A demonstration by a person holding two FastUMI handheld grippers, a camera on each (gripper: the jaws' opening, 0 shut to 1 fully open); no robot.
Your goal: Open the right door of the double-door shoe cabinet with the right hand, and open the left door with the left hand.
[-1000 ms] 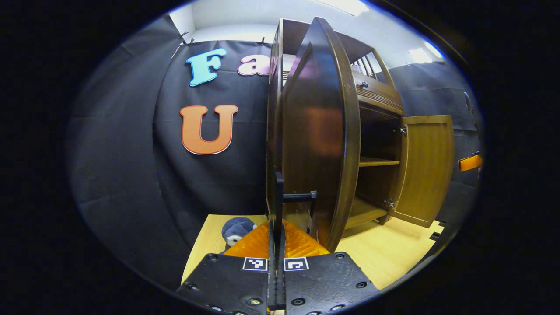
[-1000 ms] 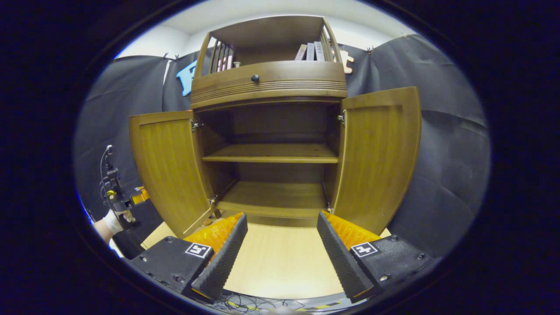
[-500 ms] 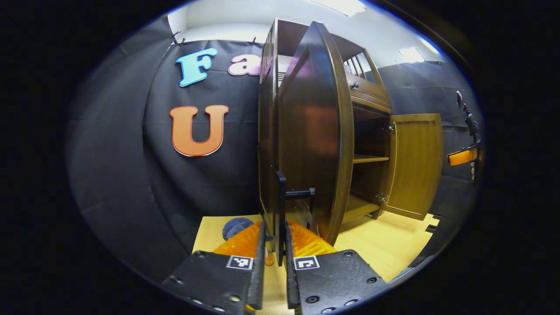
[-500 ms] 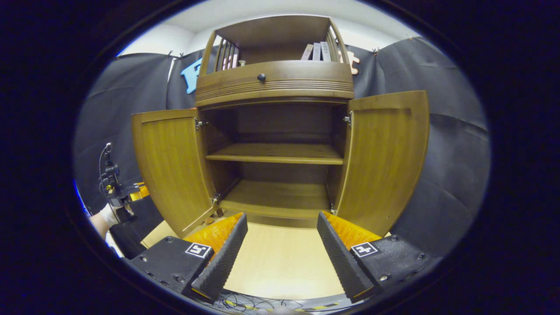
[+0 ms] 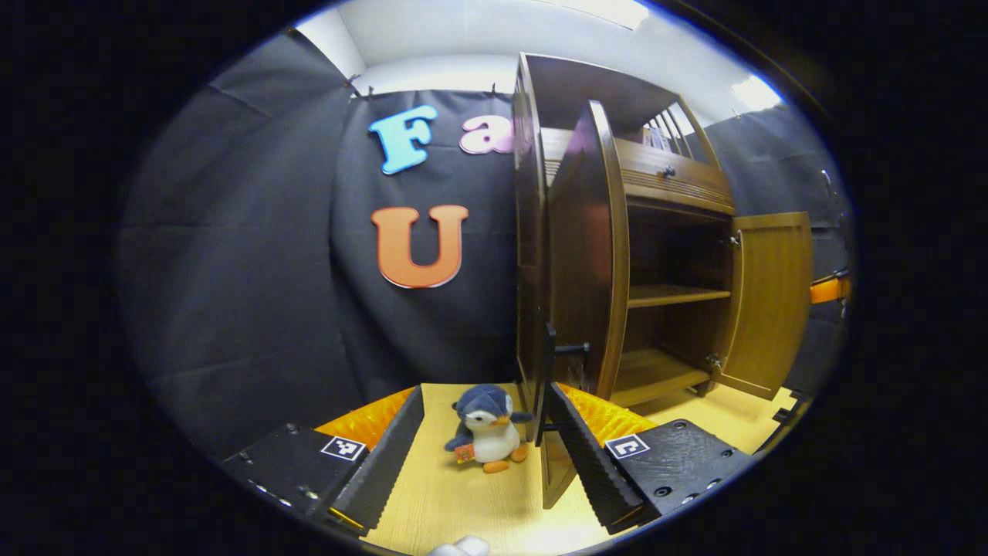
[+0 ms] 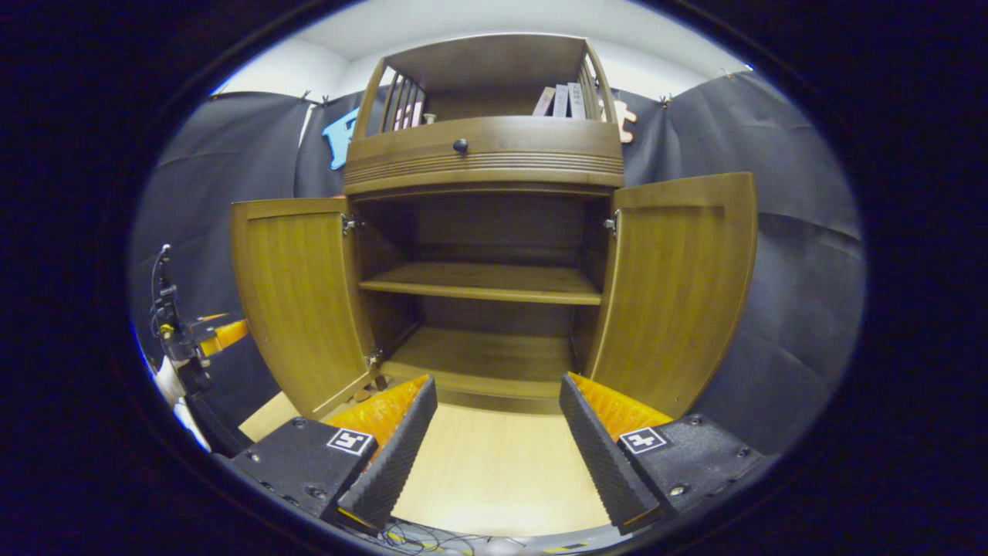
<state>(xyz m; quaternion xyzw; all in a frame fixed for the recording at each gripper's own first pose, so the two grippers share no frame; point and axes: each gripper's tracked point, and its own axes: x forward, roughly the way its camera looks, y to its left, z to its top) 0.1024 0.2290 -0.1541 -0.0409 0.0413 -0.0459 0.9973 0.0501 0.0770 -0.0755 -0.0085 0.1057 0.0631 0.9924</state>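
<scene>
Gaping claws point(image 6: 498, 432), both doors point(image 6: 297, 297) open

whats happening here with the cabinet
A person is working a pair of handheld tongs on a brown wooden double-door shoe cabinet. Both doors, the left door and the right door, stand wide open over bare shelves. The left tongs are open beside the left door's black bar handle, gripping nothing. The right tongs hover open in front of the cabinet.

Left gripper point(image 5: 482, 455) agape beside open left door point(image 5: 590, 255), toy penguin point(image 5: 485, 428) between its fingers
</scene>
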